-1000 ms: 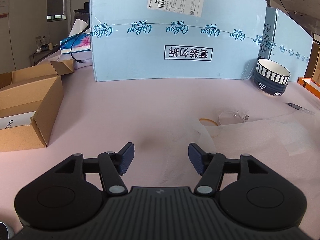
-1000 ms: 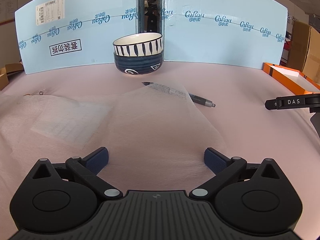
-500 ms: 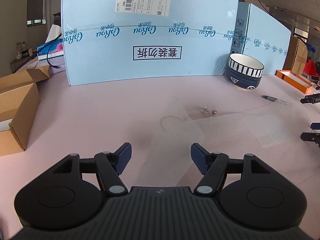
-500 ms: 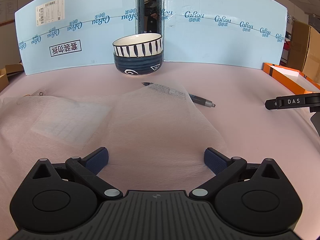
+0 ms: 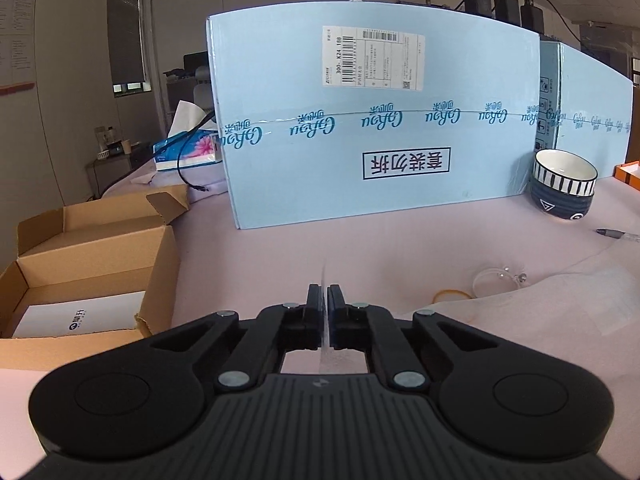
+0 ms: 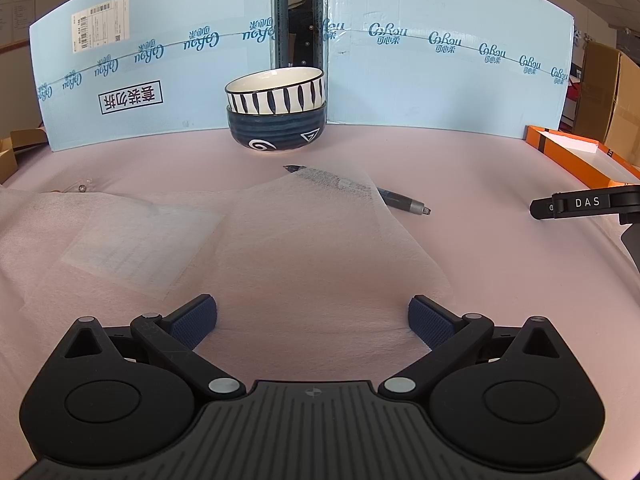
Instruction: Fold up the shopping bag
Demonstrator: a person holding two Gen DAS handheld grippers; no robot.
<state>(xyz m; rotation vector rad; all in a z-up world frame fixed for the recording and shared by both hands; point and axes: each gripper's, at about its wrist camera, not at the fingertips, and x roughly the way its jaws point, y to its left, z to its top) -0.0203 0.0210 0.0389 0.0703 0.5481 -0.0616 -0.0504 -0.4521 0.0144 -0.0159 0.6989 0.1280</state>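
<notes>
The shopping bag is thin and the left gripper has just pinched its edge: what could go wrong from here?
1. The left gripper holds only a thin edge of the shopping bag, so the film may slip out or tear when lifted.
2. The pen lies partly under the bag's far corner, so pulling may drag or roll it.
3. The right gripper has its jaws open over the bag and holds nothing, so the sheet may slide instead of folding.

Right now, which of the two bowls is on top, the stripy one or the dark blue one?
The stripy bowl is on top. It is white with dark stripes and sits inside the dark blue bowl, which rests on the pink table.
</notes>
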